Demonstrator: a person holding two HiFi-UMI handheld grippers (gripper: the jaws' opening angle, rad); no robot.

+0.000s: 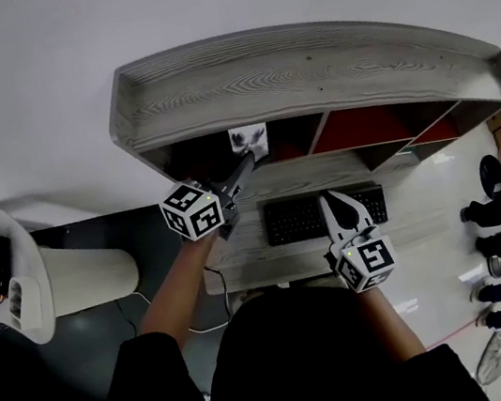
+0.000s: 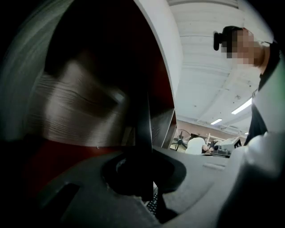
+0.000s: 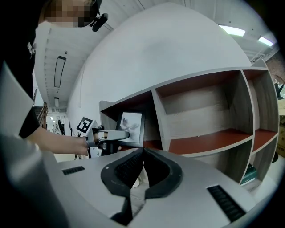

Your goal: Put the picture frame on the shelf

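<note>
jaws of my left gripper (image 1: pixel 241 166) clamp the picture frame (image 1: pixel 248 136) by its edge.
the frame stands in the leftmost compartment of the shelf (image 1: pixel 305 71); my right gripper (image 1: pixel 328 199) hangs over the keyboard (image 1: pixel 292 221), jaws pressed together, empty.

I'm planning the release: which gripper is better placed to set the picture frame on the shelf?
Left. The left gripper is shut on the picture frame, inside the left compartment of the shelf; the right gripper is shut, empty, above the keyboard.
</note>
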